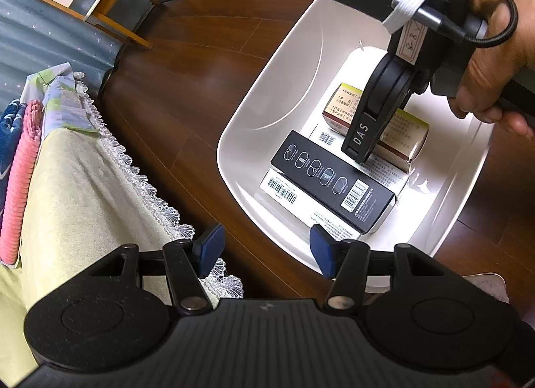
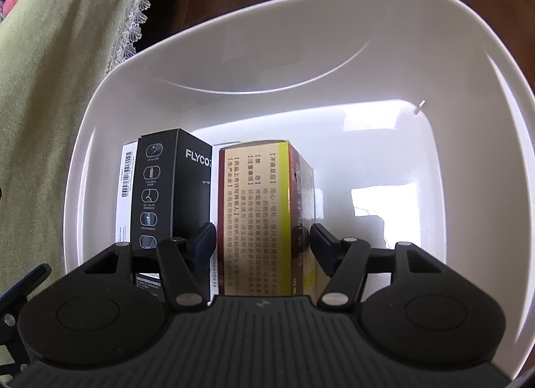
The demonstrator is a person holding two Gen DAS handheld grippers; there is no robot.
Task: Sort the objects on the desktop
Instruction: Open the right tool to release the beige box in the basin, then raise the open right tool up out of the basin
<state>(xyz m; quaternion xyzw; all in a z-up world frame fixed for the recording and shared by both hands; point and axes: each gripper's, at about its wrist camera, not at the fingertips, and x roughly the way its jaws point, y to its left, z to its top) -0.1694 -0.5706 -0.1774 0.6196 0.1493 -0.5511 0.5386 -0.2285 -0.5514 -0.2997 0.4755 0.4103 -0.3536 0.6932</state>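
— Black fingers of the right gripper (image 2: pixel 262 244) reach down into the white tub (image 1: pixel 254 100); are they clamped on anything?

— They straddle the yellow-and-cream medicine box (image 2: pixel 264 207), one pad at each long side. Whether the pads press the card or have just let go, I cannot tell.

— And the left gripper (image 1: pixel 265 247)?

— Spread apart and empty, hovering over the tub's near rim.

— Where does the box sit?

— Inside the tub, on a flat white carton (image 1: pixel 384 167), just beside the black FLYCO box (image 1: pixel 331 177).

— How would it handle?

— Probably light, thin card that dents if squeezed hard. Hold across the narrow width, mid-length.

— Its direction?

— Long axis runs along the gripper's fingers, roughly parallel to the FLYCO box, lying flat.
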